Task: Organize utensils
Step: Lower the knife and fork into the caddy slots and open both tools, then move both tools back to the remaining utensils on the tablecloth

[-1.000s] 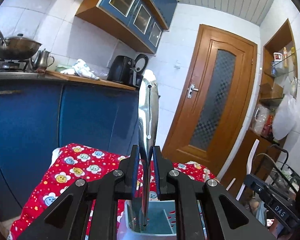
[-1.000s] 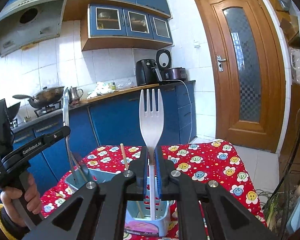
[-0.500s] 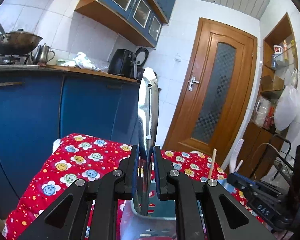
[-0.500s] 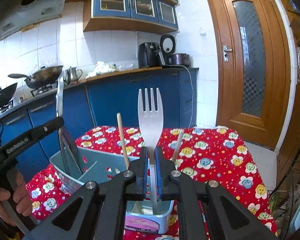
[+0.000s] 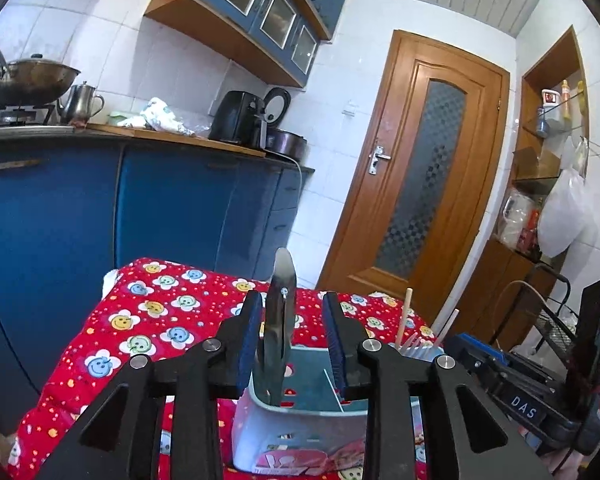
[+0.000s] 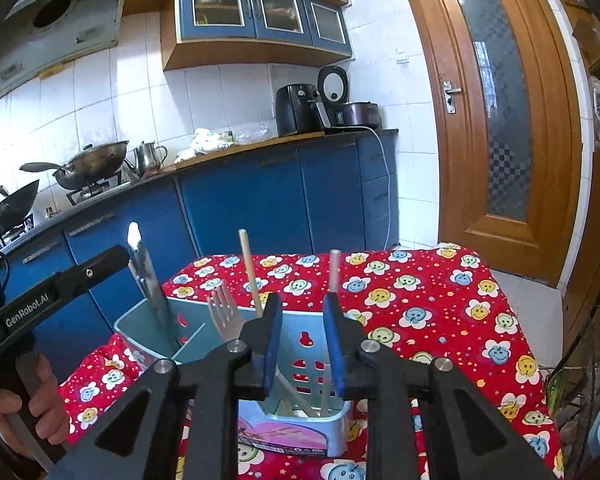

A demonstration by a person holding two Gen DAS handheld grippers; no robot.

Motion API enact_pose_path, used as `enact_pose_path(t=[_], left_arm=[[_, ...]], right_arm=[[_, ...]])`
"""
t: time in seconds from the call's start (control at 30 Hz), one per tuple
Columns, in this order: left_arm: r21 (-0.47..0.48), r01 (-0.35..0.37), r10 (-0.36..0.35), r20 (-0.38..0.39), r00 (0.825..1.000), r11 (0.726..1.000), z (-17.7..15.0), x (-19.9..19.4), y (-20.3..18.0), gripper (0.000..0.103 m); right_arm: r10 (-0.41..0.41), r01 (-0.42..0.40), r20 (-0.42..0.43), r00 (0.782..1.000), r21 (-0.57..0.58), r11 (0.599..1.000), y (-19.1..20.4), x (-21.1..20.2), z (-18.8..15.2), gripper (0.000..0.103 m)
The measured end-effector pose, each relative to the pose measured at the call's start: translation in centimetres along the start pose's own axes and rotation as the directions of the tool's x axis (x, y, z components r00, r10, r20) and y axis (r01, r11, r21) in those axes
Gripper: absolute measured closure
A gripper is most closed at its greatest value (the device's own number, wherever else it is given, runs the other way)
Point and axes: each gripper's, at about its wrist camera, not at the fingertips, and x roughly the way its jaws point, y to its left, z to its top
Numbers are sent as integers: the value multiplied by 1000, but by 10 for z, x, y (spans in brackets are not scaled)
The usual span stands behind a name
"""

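A light blue utensil caddy (image 5: pixel 300 428) (image 6: pixel 324 428) stands on the red flowered tablecloth. My left gripper (image 5: pixel 290 344) is open just above its left compartment. A metal utensil (image 5: pixel 276 344) (image 6: pixel 150 284) stands in that compartment between the open fingers, leaning on the rim. My right gripper (image 6: pixel 299 344) is open and empty above the caddy. A white plastic fork (image 6: pixel 224 314) (image 5: pixel 414 346) leans in the caddy, tines up. A wooden chopstick (image 6: pixel 250 274) (image 5: pixel 404 314) and a pale straw-like stick (image 6: pixel 333 270) stand in it too.
The table with the red cloth (image 6: pixel 440 312) has blue kitchen cabinets (image 6: pixel 260 200) behind it. A wooden door (image 6: pixel 496 128) is at the right. A wire rack (image 5: pixel 556 328) stands by the table's right side. The other gripper's body (image 5: pixel 540 400) is close on the right.
Both grippers have opened. The metal utensil dropped into the left compartment and the white fork dropped into the caddy, now leaning left of my right gripper.
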Motion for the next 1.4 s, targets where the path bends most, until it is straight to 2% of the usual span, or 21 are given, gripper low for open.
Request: enact_pose_path(t=[0.4, 0.8, 1.07, 1.4], left_arm=[[3, 27, -27, -61, 998, 1000, -4, -27, -9, 70], [18, 39, -36, -134, 990, 999, -22, -57, -20, 70], [23, 33, -28, -197, 980, 999, -38, -73, -26, 70], [22, 7, 0, -283, 959, 1000, -61, -85, -31, 70]], right_arm=[[-10, 10, 9, 1000, -3, 1000, 4, -45, -4, 78], [-22, 22, -19, 1000, 24, 999, 5, -86, -25, 77], [-9, 11, -34, 999, 45, 999, 7, -111, -42, 73], [1, 3, -49, 999, 87, 996, 0, -134, -63, 72]])
